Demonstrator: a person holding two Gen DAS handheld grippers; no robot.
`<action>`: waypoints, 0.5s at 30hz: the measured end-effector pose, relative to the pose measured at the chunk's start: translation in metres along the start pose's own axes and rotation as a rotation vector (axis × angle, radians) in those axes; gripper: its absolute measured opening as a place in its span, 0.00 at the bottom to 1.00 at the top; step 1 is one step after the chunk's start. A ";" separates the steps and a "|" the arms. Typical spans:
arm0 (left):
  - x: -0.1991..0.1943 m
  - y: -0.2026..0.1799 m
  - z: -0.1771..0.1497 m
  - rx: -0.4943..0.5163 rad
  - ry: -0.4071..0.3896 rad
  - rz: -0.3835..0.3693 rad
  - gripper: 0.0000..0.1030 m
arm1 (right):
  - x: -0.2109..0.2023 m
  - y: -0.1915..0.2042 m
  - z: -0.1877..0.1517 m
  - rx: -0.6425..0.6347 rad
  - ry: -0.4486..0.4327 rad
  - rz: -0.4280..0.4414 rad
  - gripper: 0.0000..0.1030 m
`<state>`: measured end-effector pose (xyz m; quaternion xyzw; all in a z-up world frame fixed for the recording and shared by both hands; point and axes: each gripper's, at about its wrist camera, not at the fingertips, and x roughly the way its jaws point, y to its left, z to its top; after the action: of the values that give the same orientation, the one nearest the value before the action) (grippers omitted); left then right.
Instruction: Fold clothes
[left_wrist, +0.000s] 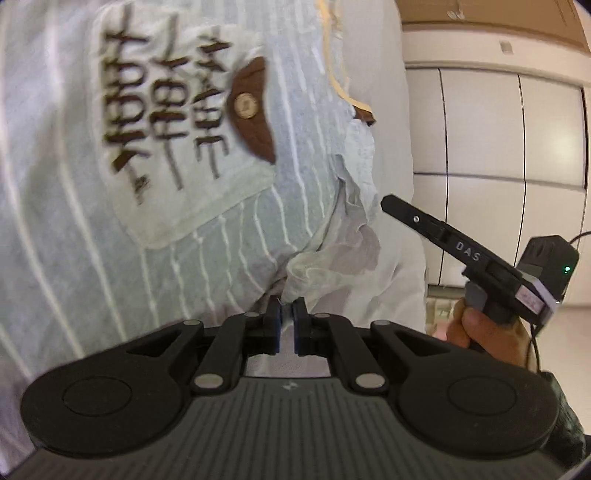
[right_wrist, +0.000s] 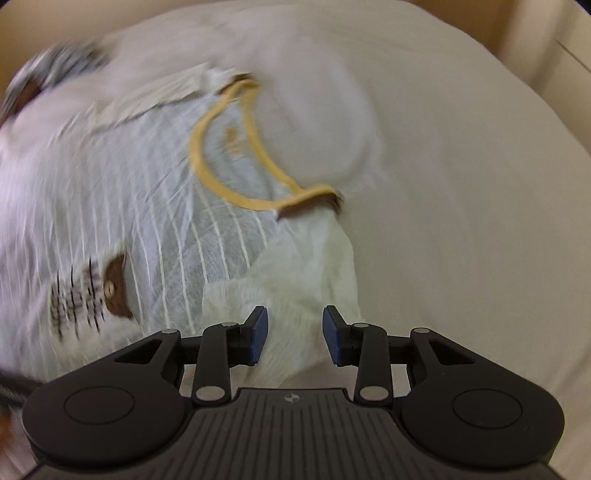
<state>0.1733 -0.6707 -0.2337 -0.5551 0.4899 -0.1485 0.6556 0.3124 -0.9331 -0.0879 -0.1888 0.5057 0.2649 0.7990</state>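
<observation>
While the left gripper (left_wrist: 287, 314) pinches a bunched fold of cloth at the lower middle of the left wrist view, its two dark fingers pressed almost together, a pale striped shirt (left_wrist: 159, 236) fills the left and centre of that frame. The shirt bears a cream chest pocket (left_wrist: 173, 147) with dark lettering, and a brown flap with a round button (left_wrist: 245, 105) sits at the pocket's right side. At the right edge of this view, a hand (left_wrist: 487, 332) grips the handle of the other device. In the right wrist view, the right gripper (right_wrist: 294, 330) stands spread, its blue pads apart, with a cream sleeve (right_wrist: 306, 266) lying between and beneath them, not pressed. The shirt's yellow-trimmed neckline (right_wrist: 229, 147) curves through the upper middle, and the garment rests on a white sheet (right_wrist: 461, 184) that occupies the right half of the frame.
</observation>
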 end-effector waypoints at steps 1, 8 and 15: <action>-0.002 0.001 -0.001 -0.006 -0.007 -0.007 0.02 | 0.003 0.000 0.004 -0.062 0.003 0.012 0.35; -0.014 0.008 -0.006 -0.045 -0.036 -0.029 0.02 | 0.038 -0.009 0.018 -0.239 0.164 0.145 0.35; -0.021 -0.004 -0.008 0.109 -0.020 0.042 0.02 | 0.040 -0.029 0.013 -0.097 0.256 0.194 0.02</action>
<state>0.1589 -0.6612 -0.2197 -0.5097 0.4859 -0.1556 0.6927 0.3537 -0.9389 -0.1180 -0.2099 0.6059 0.3386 0.6886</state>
